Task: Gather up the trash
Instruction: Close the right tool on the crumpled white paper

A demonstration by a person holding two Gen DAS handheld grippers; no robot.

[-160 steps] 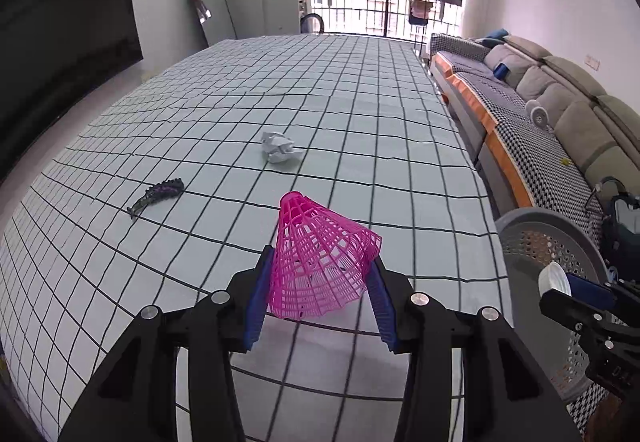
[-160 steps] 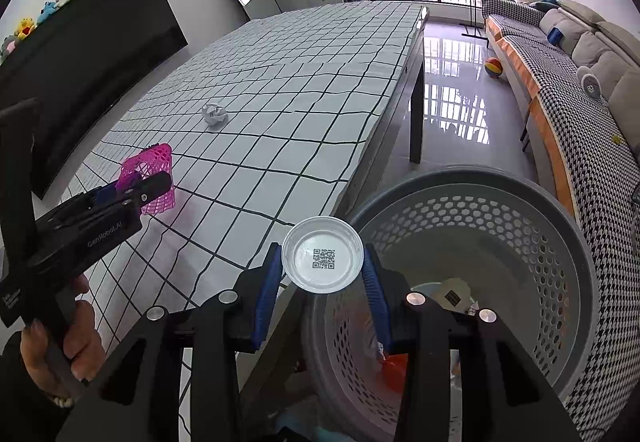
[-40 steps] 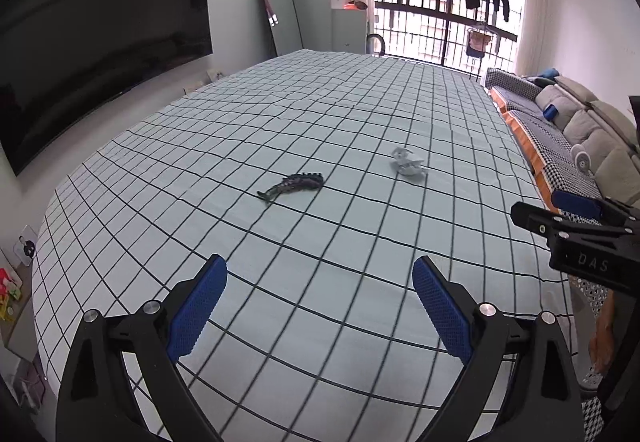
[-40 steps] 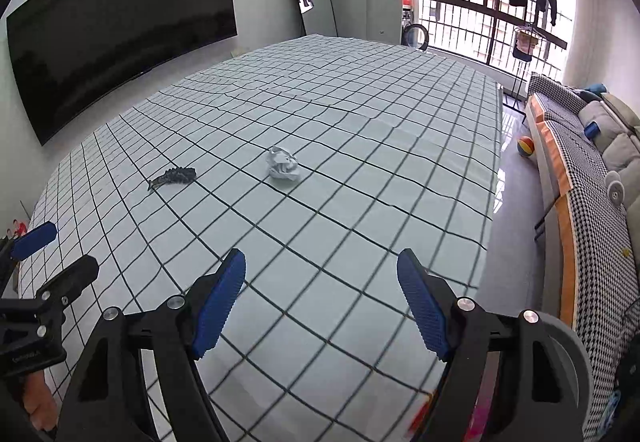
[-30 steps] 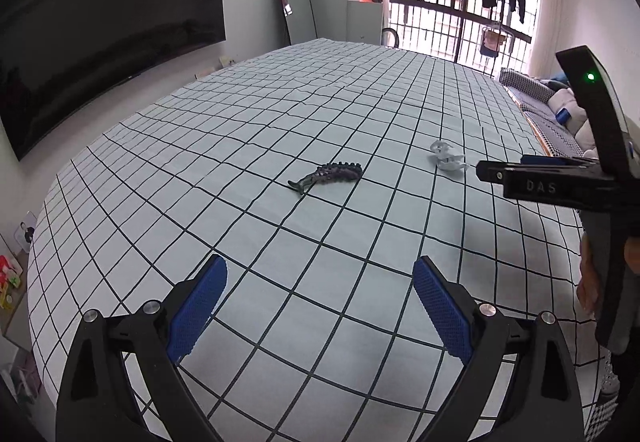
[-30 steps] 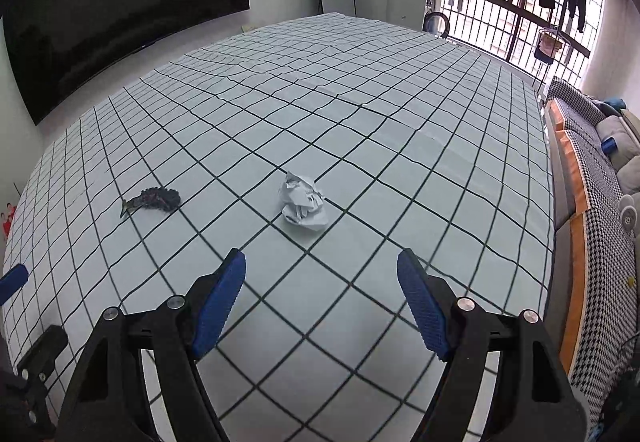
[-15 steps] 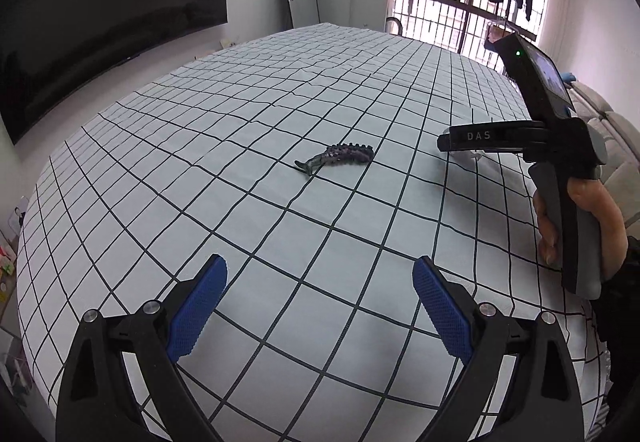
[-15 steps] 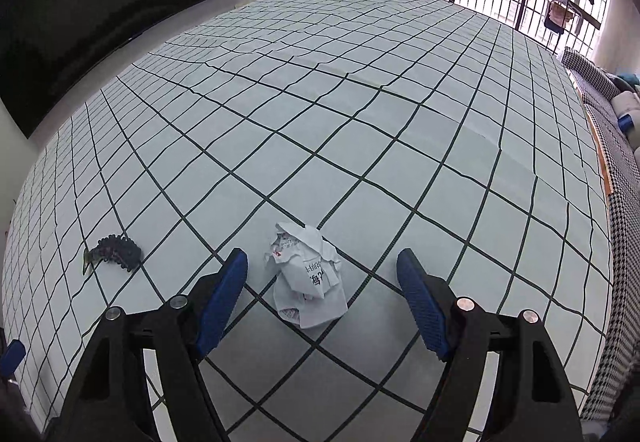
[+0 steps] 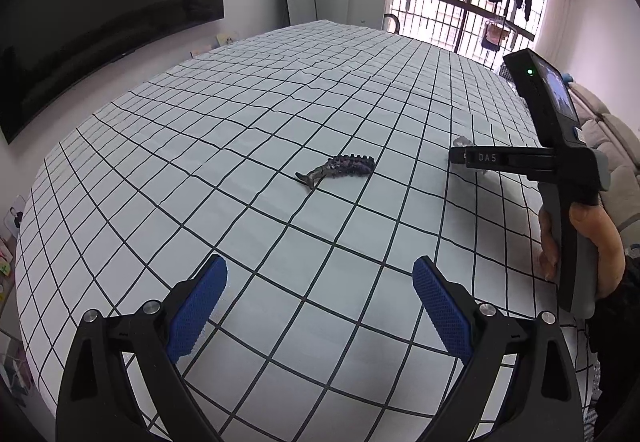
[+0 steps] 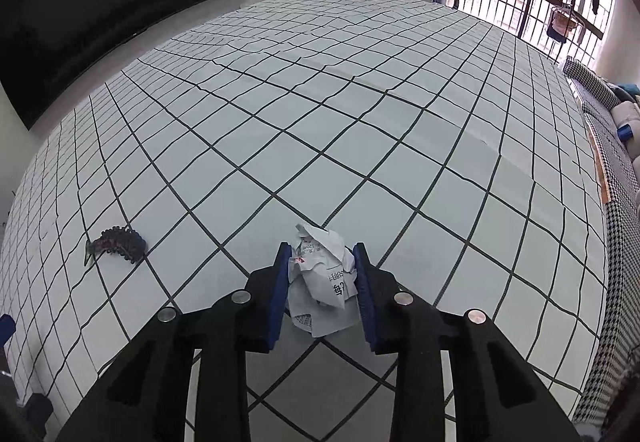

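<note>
Low in the right wrist frame, the right gripper (image 10: 322, 278) clenches the crumpled paper (image 10: 323, 278) on the tabletop (image 10: 360, 122). The left gripper (image 9: 320, 306), fingers released, faces the dark clip (image 9: 340, 167) at frame centre, lying crosswise.

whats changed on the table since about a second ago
The right gripper moved forward and down to the crumpled paper and closed its fingers on it; a second ago it was open and short of the paper. The left gripper edged nearer the dark clip-like piece and is still open and empty. That piece and the checked tablecloth lie as they did.
</note>
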